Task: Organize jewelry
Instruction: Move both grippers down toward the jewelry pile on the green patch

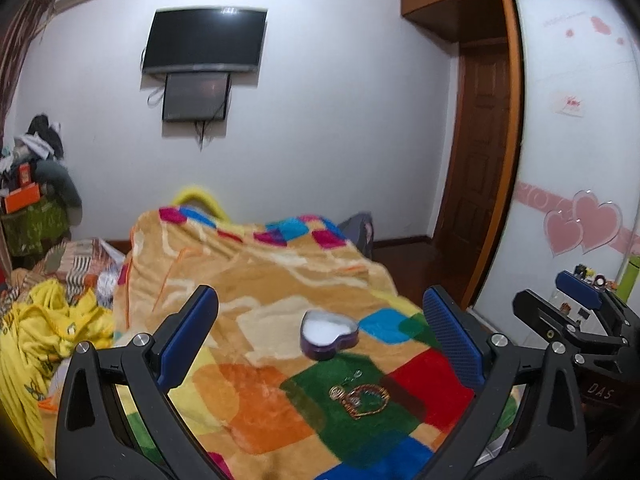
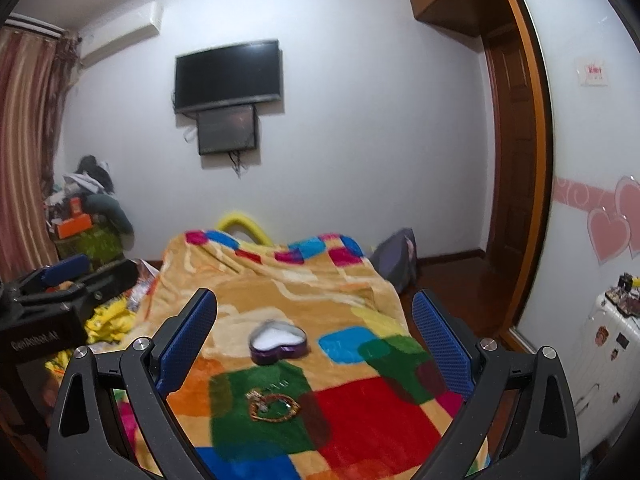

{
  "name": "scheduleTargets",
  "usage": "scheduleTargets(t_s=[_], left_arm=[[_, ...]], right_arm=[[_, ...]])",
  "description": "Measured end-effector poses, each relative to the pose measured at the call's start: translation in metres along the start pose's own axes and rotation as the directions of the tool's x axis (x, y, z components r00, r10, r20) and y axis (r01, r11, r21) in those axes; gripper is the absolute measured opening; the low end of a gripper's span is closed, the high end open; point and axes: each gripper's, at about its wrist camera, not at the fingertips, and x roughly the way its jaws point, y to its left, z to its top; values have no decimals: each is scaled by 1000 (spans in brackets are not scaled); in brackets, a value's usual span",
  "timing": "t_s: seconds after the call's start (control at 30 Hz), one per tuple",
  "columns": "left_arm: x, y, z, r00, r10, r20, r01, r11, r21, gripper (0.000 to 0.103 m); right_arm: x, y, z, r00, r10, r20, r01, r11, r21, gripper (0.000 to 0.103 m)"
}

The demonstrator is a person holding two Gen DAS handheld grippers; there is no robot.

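A heart-shaped purple box (image 1: 329, 334) (image 2: 279, 344) with white lining sits open on the patchwork blanket (image 1: 256, 264) (image 2: 360, 408). Nearer to me, on a green patch, lies gold jewelry (image 1: 360, 397) (image 2: 273, 401): a heart-shaped piece with small bits beside it. My left gripper (image 1: 318, 320) hovers open above and behind the jewelry, nothing between its fingers. My right gripper (image 2: 314, 316) is also open and empty, held at a similar height. Each gripper shows at the edge of the other's view.
Yellow clothes (image 1: 48, 336) are heaped on the bed's left side. A cluttered stand (image 2: 86, 224) is by the curtain. A white suitcase (image 2: 608, 364) with small items stands on the right by a wardrobe door (image 1: 576, 160). A TV (image 2: 227, 74) hangs on the far wall.
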Motion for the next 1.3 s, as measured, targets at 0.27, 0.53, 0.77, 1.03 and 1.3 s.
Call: scheduleTargets(t_s=[0.27, 0.53, 0.77, 1.03, 1.3], left_arm=[[70, 16, -39, 978, 85, -193, -81, 996, 26, 103], [125, 27, -87, 916, 30, -401, -32, 999, 2, 84], [145, 23, -110, 871, -37, -489, 29, 999, -25, 68], [154, 14, -121, 834, -133, -536, 109, 991, -76, 55], [163, -9, -134, 776, -218, -591, 197, 975, -101, 36]], right_arm=[[51, -22, -33, 981, -36, -191, 40, 999, 21, 97], [90, -33, -66, 927, 23, -374, -1, 998, 57, 78], [113, -26, -89, 875, 115, -471, -98, 993, 61, 55], [133, -13, -103, 821, 185, -541, -177, 982, 67, 34], [134, -16, -101, 822, 163, -546, -152, 986, 65, 34]])
